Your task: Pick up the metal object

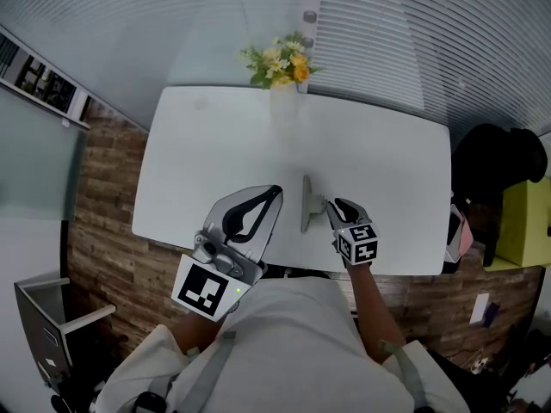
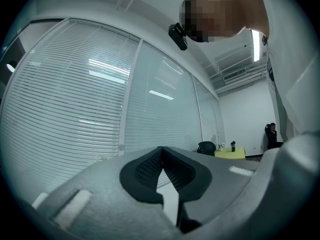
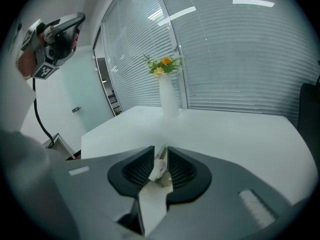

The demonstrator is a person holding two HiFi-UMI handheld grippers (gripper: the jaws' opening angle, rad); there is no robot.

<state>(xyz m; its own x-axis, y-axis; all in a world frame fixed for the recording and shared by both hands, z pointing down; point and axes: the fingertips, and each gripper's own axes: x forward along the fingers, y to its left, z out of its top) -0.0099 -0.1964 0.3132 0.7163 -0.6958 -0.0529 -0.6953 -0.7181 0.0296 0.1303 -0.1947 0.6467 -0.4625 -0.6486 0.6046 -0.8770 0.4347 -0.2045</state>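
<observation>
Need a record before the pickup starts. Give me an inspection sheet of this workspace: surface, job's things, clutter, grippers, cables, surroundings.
Surface: white table, mostly bare.
Job's things: metal object, on the table close to its near edge.
Clutter: vase of flowers at the far edge.
Grippers: left hand-held gripper shut, empty, held off the table. Right hand-held gripper open, with the metal object in the gap between its jaws; contact cannot be told.
Cables: black cable hanging below the left hand-held gripper.
Surroundings: window blinds, wood-plank floor, yellow-green side table.
</observation>
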